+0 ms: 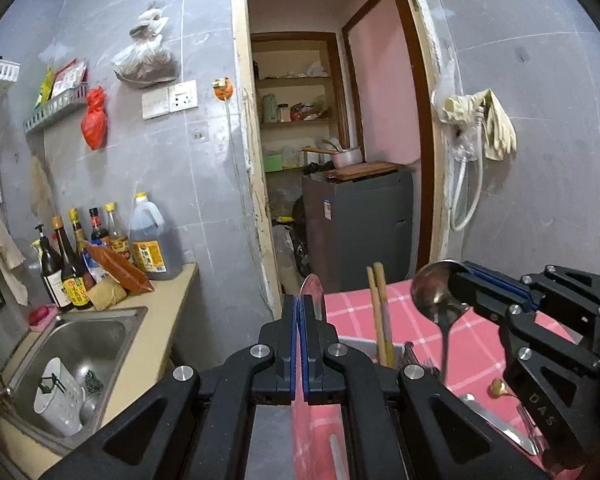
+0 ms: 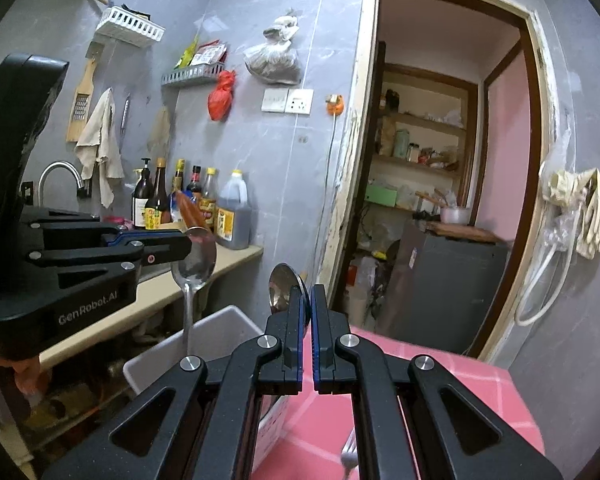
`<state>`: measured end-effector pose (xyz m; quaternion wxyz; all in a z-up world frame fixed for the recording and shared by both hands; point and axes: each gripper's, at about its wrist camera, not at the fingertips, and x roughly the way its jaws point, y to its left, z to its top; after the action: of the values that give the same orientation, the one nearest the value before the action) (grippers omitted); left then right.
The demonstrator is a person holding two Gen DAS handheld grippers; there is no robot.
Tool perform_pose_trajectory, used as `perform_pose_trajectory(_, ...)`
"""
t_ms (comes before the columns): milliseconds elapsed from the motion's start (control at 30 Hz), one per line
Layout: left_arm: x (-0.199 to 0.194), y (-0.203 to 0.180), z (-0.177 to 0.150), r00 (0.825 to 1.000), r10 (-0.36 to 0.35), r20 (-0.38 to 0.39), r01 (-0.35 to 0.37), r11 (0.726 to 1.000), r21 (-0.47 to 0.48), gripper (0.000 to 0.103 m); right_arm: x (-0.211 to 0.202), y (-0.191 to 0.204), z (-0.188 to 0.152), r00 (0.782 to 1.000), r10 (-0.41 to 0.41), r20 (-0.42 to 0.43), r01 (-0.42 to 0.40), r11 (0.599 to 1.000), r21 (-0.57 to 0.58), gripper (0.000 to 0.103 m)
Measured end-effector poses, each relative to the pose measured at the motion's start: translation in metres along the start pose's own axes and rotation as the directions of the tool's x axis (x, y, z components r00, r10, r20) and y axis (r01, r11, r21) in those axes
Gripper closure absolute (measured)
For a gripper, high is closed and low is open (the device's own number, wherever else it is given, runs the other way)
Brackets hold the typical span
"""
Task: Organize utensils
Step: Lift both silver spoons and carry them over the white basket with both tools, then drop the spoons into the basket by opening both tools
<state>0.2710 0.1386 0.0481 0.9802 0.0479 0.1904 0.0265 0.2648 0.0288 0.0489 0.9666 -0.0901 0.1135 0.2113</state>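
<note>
Above the pink checked tablecloth (image 1: 476, 344), two spoons held bowl-up, handles hanging. Left gripper (image 1: 301, 308) clamped on one spoon (image 2: 194, 266), over the grey bin (image 2: 220, 330). Right gripper (image 2: 307, 300) pinching the other spoon (image 1: 436, 296), just beside the chopsticks (image 1: 380, 312) standing in the holder (image 1: 364, 346).

The light is soft and even, a bit dim, with no strong shadows. Shiny spots glint on the spoon (image 2: 194, 266) left of the jaws. Walls and doorway (image 2: 452, 160) bend near the dark round edges. Everything looks sharp.
</note>
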Motion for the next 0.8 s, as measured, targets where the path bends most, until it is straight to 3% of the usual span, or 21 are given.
perform_pose_trajectory(267,-0.003,0.001,-0.011,0.997,-0.052,-0.062,0.047,0.996,-0.071,0.101,-0.002,-0.01,-0.013,0.997,0.062,-0.051,-0.059,0.997,0.059,0.099)
perform_pose_trajectory(467,-0.005,0.006,-0.017,0.984,-0.142,-0.11,0.123,0.979,-0.16,0.1,-0.001,-0.017,-0.022,0.99,0.117,-0.083,-0.108,0.988,0.109,0.098)
perform_pose_trajectory(633,-0.004,0.019,-0.025,0.974,-0.182,-0.138,0.139,0.951,-0.276,0.099,-0.003,-0.024,-0.03,0.983,0.157,-0.092,-0.141,0.978,0.157,0.093)
perform_pose_trajectory(800,-0.009,0.026,-0.03,0.97,-0.21,-0.125,0.155,0.925,-0.348,0.098,-0.012,-0.038,-0.03,0.986,0.151,-0.075,-0.132,0.97,0.205,0.081)
